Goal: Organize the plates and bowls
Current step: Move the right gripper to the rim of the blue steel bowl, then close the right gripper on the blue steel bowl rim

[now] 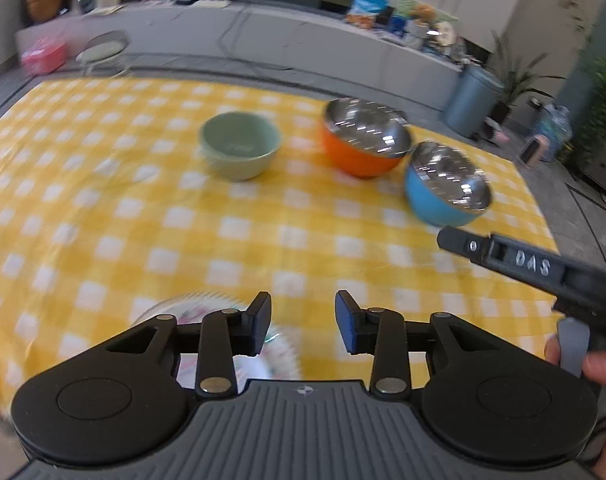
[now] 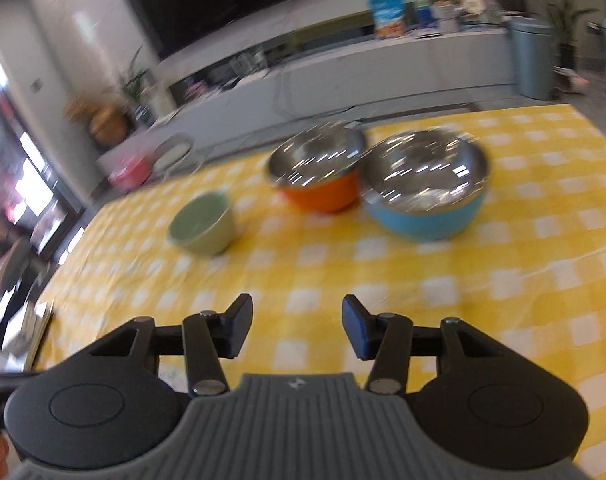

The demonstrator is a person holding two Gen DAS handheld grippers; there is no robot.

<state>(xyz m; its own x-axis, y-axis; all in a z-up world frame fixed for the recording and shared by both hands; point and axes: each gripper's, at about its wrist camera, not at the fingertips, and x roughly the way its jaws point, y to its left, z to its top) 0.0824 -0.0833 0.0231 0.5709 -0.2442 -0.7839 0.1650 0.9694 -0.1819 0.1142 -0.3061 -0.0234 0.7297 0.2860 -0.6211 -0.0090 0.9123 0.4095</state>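
Observation:
A pale green bowl (image 1: 239,146) (image 2: 203,224), an orange steel-lined bowl (image 1: 363,138) (image 2: 317,170) and a blue steel-lined bowl (image 1: 447,184) (image 2: 423,184) stand on the yellow checked tablecloth (image 1: 263,232) (image 2: 523,280). The orange and blue bowls sit close together. A white patterned plate (image 1: 207,312) lies just under my left gripper (image 1: 303,326), which is open and empty. My right gripper (image 2: 297,328) is open and empty above bare cloth; its body shows at the right edge of the left wrist view (image 1: 523,264).
A long grey counter (image 1: 303,36) with packets and boxes runs behind the table. A round stool (image 1: 103,50) and a pink box (image 1: 43,56) stand beyond the far left edge. A grey bin (image 1: 473,100) and plants stand at the far right.

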